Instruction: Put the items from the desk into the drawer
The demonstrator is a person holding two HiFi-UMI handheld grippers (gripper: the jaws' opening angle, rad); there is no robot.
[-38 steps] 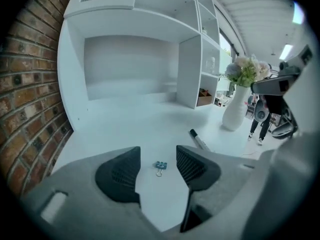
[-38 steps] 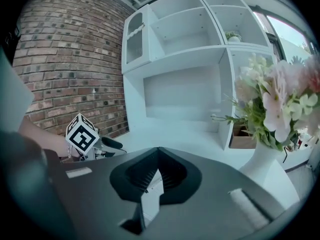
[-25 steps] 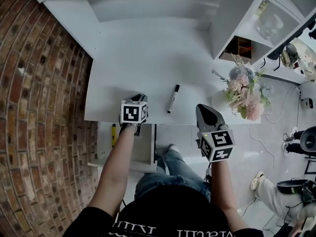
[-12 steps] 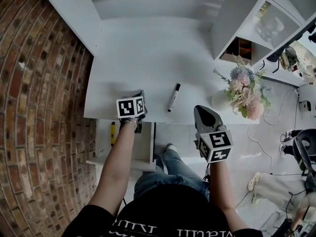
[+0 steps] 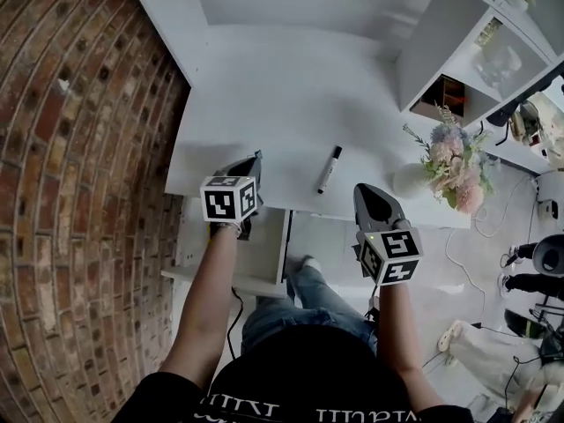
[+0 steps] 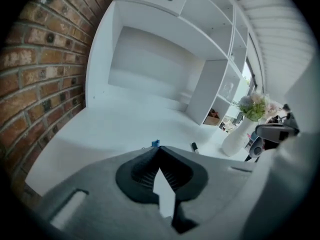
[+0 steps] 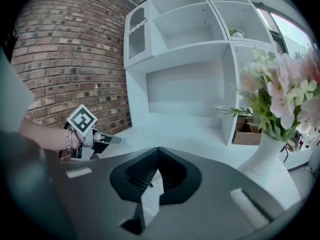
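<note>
Small blue bit is pinched in our just-closed left gripper; we'd ease it toward 6 o'clock, over the open white drawer, while the right gripper is shut and empty

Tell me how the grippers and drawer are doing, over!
Left gripper shut on small blue thing. Right gripper shut, empty. Marker on desk. Drawer open, nothing in the way.

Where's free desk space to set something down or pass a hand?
Bare: back of desk between brick wall and shelf unit. Crowded: front right, marker to vase. Left gripper, holding a small blue item, over front left.
</note>
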